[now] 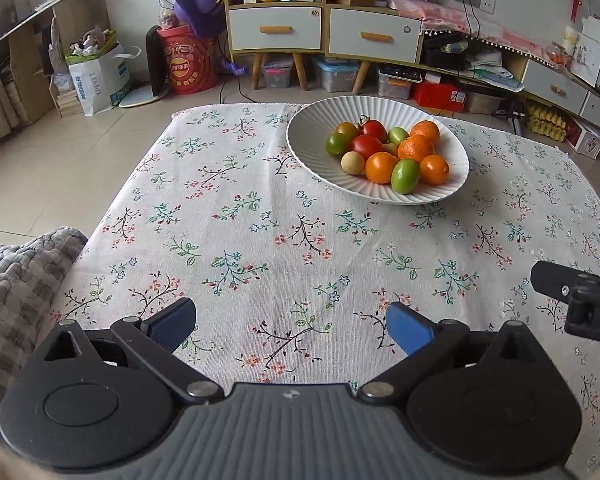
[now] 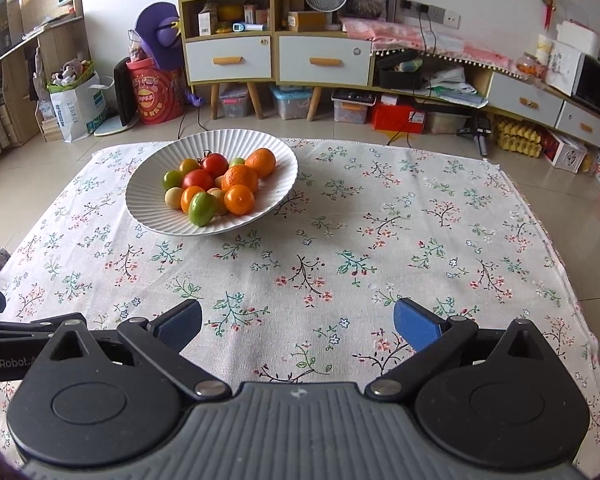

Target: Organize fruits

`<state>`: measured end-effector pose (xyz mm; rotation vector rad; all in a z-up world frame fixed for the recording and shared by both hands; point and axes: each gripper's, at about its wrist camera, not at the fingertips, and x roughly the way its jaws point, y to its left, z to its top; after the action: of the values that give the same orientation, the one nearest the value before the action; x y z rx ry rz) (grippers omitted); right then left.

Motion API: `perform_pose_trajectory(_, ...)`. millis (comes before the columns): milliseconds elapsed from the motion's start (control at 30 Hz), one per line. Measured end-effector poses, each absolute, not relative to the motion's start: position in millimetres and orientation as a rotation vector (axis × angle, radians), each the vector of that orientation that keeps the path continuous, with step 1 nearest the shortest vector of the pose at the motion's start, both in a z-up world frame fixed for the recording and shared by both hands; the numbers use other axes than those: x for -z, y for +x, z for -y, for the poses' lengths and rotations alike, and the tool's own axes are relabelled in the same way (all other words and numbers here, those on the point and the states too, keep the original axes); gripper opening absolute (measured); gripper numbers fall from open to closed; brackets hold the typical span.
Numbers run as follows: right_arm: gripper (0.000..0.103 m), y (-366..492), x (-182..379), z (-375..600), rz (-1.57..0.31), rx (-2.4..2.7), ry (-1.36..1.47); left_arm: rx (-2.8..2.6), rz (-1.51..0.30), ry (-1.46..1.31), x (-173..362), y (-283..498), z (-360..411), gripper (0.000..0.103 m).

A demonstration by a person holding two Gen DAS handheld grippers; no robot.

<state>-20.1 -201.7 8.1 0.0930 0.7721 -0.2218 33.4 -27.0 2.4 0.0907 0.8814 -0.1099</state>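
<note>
A white ribbed bowl (image 1: 312, 148) sits on the floral tablecloth (image 1: 240, 240) toward the far side. It holds several fruits: oranges (image 1: 416, 148), red tomatoes (image 1: 365, 146), green fruits (image 1: 405, 176) and a pale yellow one (image 1: 353, 163). The bowl also shows in the right wrist view (image 2: 156, 192), far left, with the oranges (image 2: 240, 199) and a green fruit (image 2: 202, 208). My left gripper (image 1: 292, 322) is open and empty, low over the near cloth. My right gripper (image 2: 298, 320) is open and empty, near the front edge; part of it shows at the left wrist view's right edge (image 1: 580, 296).
A grey quilted cushion (image 1: 12, 280) lies at the table's near left corner. Beyond the table stand a cabinet with drawers (image 1: 324, 32), storage boxes, a red drum (image 1: 186, 64) and a paper bag (image 1: 100, 76) on the tiled floor.
</note>
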Motion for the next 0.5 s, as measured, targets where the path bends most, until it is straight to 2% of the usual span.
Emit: perform_pose_trajectory(500,0.102,-14.1,-5.3,183.5,-0.780,0.192,0.082,0.092,-0.879,0.047,-7.4,23.4,2.8,0.097)
